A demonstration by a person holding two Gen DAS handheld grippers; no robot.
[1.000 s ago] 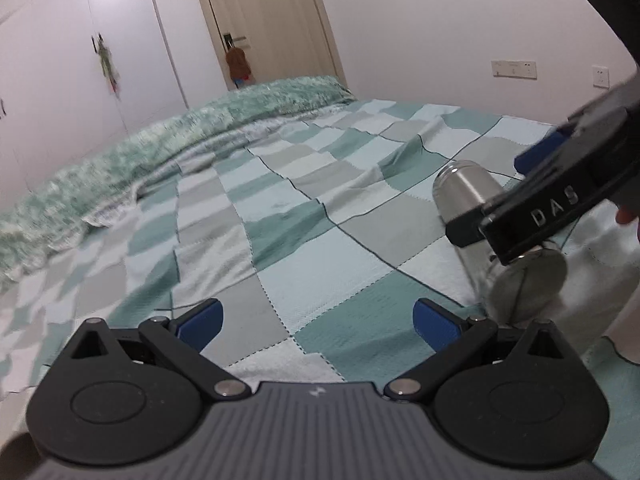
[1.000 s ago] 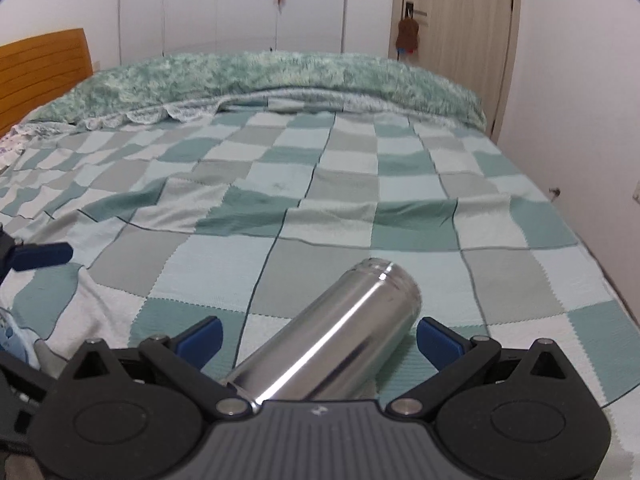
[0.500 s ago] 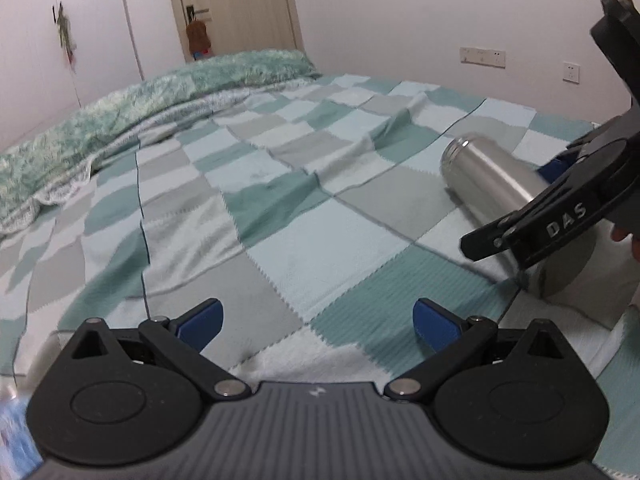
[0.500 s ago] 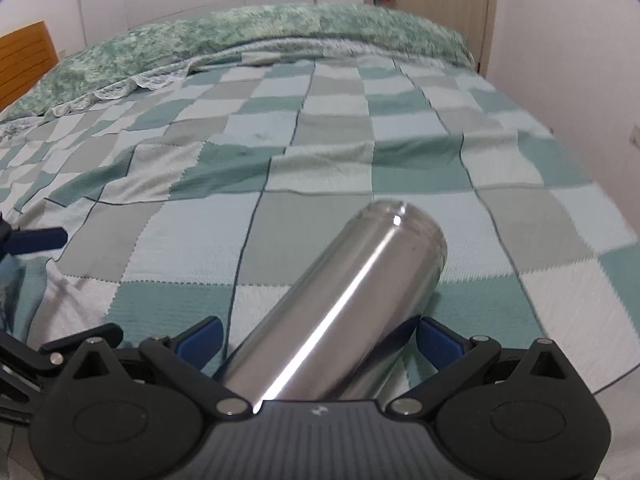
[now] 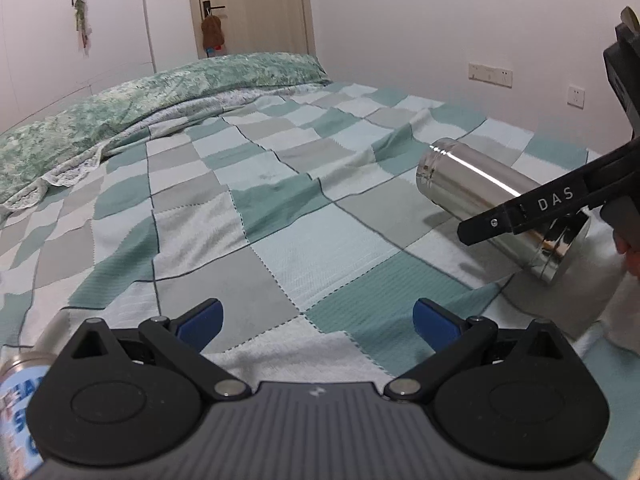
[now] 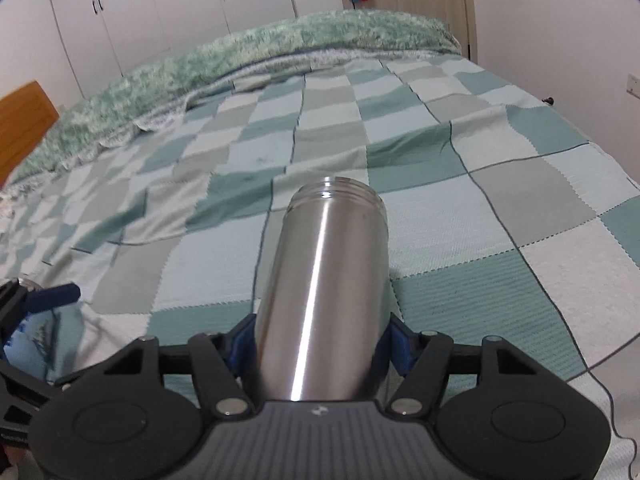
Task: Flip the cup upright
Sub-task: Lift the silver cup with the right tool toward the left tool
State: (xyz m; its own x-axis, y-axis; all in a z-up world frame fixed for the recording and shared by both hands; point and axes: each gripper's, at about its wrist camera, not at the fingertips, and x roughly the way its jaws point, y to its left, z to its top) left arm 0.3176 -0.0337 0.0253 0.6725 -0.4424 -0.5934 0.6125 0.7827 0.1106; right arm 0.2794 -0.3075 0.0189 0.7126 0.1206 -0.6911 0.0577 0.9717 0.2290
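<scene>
Fingers (image 6: 243, 342) of the right gripper (image 6: 318, 342) clamp the steel cup (image 6: 324, 288), lying tilted on the checkered bedspread (image 6: 500, 216). Left gripper (image 5: 316, 318) fingers spread wide, well apart from the cup.

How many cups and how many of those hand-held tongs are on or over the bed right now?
Steel cups, plain: 1
Cups with a blue printed label: 1
Tongs: 2, left and right
Total: 4

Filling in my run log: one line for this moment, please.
phase: grasp | right gripper: shut on steel cup near its base | cup: on its side on checked blanket | left gripper: open, holds nothing
</scene>
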